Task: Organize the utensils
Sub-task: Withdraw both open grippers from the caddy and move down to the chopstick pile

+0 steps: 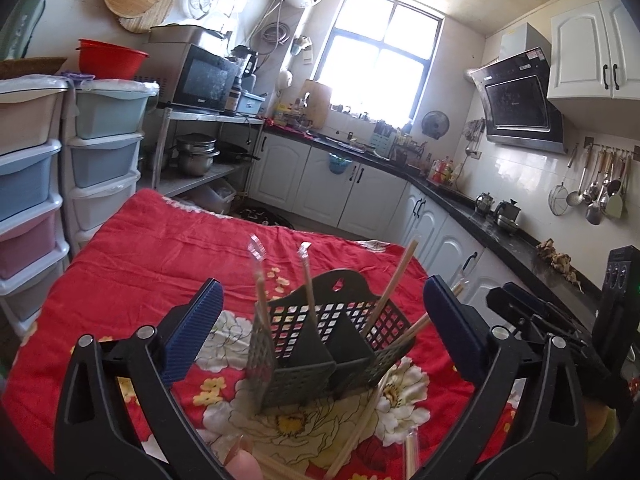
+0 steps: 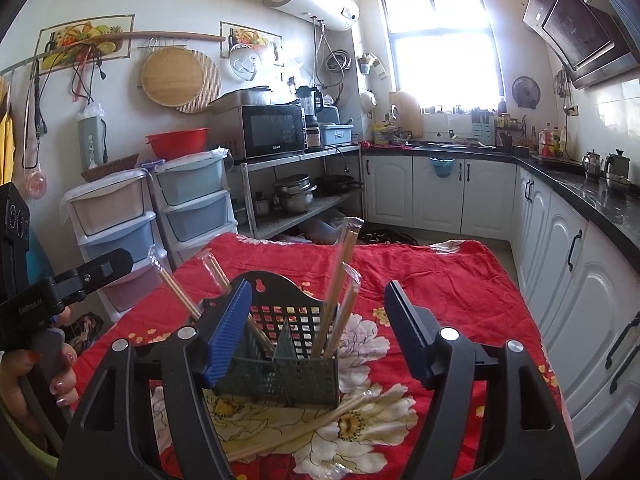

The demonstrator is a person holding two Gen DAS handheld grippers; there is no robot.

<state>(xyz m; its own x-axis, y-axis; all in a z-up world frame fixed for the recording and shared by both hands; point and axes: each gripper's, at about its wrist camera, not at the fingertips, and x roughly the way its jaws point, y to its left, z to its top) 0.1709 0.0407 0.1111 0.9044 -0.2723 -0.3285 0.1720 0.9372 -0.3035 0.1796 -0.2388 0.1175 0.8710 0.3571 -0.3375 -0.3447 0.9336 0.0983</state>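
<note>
From the left wrist, the left gripper is spread wide, its blue ribbed pads standing clear on either side of a dark slotted utensil caddy with nothing pinched between them. The caddy sits upright on a red floral cloth covering the table, and wrapped chopsticks lean out of its compartments — a few more lie loose on the cloth just in front of it. A fingertip shows at the bottom edge. From the right wrist, the right gripper is also parted and grips nothing; its left pad stands in front of the caddy's left end, whether touching I cannot tell, and the other pad is well off to the right. Chopsticks in clear sleeves stand in the caddy, others lie on the cloth before it. At the left edge a hand holds the other gripper's handle.
</note>
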